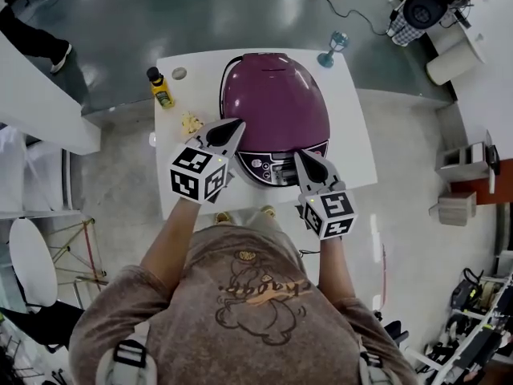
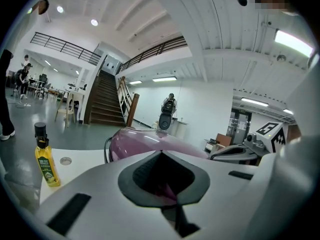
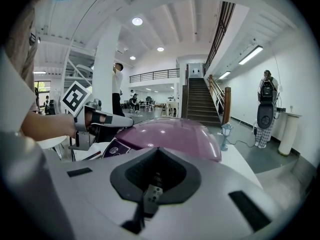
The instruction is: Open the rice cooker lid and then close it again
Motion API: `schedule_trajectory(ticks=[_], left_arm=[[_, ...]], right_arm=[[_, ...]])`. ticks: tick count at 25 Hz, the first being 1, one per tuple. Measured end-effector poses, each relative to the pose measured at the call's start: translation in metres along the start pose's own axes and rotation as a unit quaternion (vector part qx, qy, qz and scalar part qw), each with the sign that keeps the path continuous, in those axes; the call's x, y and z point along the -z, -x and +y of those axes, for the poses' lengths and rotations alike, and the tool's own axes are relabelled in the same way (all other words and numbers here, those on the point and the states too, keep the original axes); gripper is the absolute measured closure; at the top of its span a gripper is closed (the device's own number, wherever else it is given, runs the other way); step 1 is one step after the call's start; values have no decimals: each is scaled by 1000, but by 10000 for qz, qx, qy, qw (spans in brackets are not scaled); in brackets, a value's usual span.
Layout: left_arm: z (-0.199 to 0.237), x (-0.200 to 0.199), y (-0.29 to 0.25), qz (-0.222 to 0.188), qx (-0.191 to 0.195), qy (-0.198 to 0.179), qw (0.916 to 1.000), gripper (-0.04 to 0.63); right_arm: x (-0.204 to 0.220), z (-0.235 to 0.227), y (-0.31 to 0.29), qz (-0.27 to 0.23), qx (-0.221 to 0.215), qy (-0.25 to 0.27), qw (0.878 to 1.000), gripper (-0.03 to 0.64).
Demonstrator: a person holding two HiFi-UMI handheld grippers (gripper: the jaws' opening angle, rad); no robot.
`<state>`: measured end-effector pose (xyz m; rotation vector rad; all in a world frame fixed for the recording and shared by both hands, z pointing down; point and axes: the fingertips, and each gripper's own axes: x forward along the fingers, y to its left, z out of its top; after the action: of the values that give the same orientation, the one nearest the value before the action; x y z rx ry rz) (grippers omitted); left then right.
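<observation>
Holding both tools with jaws pressed together and nothing between them, the person stands at the near edge of the white table (image 1: 357,119). The left gripper (image 1: 237,123) has its tip over the left flank of the purple rice cooker (image 1: 272,103), at frame centre. The right gripper (image 1: 298,156) points at the right end of the cooker's control panel (image 1: 272,165), just below centre. Whether either tip touches the cooker cannot be told from any view. The lid is down, so opening appears not yet begun.

Risks, as judged:
- A closed tip pressed onto the panel could trigger a button rather than the lid release; the release itself cannot be identified here.
- A sideways push from the left tip could skid the cooker across the smooth tabletop, since nothing braces it.
- If the lid is sprung, it may swing up into a gripper that hangs over it.

Surroundings:
- A yellow bottle (image 1: 160,88) stands upright in the upper left part of the table, apart from the cooker.
- A small pale crumpled item (image 1: 191,123) lies just beside the left gripper, near its path.
- A small blue stemmed object (image 1: 333,48) stands at the far right corner, near the cooker's back; a backward shove could reach it.

Nothing lies on the lid itself.
</observation>
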<state>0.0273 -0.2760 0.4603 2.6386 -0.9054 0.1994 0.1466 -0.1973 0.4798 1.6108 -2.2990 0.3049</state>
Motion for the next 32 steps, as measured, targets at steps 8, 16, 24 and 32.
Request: schedule_trajectory(ticks=[8,16,24,32], left_arm=[[0,-15,2,-79,19,-112,9999,575],[-5,-45,5,-196,111,-254,9994,575],[-3,-73,5,-242,295,-285,9989,575],[4,-111,0,-464,359,-410,9974,575]], right_arm=[[0,0,0,-186,25,-47,9998,612],[2,1,4,-189,-4,-65,9998,612],[0,1,4,-180,-49,-120,9998,612],[0,2,2,-195,-43,-93,9998,614]])
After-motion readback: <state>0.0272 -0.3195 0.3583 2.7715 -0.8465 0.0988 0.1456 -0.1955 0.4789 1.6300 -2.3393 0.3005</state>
